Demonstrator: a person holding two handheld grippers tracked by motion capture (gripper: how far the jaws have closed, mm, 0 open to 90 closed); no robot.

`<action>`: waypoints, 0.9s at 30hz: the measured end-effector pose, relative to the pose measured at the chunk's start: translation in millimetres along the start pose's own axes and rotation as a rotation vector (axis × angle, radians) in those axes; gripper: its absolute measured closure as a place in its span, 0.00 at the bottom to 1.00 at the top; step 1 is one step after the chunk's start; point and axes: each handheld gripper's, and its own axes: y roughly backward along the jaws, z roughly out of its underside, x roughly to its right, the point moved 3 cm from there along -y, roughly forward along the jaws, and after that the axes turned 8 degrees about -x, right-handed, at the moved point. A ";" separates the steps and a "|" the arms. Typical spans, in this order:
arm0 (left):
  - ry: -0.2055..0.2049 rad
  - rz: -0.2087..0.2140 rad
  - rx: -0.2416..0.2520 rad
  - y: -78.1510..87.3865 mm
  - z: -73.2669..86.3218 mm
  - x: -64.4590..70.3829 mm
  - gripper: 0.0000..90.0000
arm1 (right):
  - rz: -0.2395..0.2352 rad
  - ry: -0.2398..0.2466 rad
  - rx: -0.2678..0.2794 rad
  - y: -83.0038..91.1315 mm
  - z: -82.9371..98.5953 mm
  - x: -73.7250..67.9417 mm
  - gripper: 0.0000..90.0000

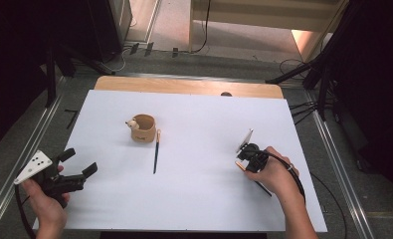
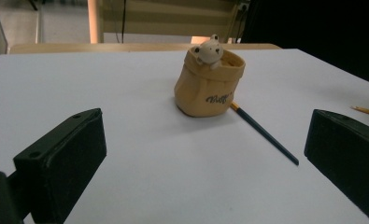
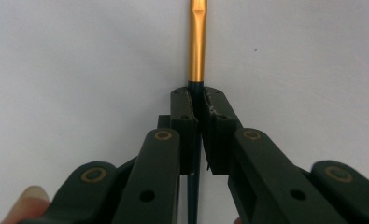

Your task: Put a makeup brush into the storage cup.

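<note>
The right tongs point(image 3: 198, 100), low right of centre in the high view, are clamped on a slim dark-blue brush point(image 3: 197, 46) with a gold ferrule, lying on the white desk point(image 1: 194, 199). The left tongs point(image 1: 79, 162), lower left, gape wide, holding nothing

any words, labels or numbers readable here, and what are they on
One dark script word on the front of the tan pot, starting "B", perhaps "Butt..."; too blurred to read for sure.
No print shows on the pencil beside the pot.
No print shows on the brush that the right gripper clamps.
</note>
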 end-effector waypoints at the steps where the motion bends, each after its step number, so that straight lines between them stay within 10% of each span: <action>1: -0.004 -0.003 0.002 -0.8 -1.7 0.4 0.00 | -0.010 -0.006 0.000 -0.1 -0.2 0.3 0.94; 12: 0.008 0.002 0.010 -14.9 -8.0 1.9 0.00 | 0.000 -0.006 0.019 0.4 1.5 -0.6 0.94; 27: -0.029 0.057 0.009 -39.1 -19.7 24.6 0.00 | -0.125 0.030 0.292 28.5 -5.4 -11.2 0.94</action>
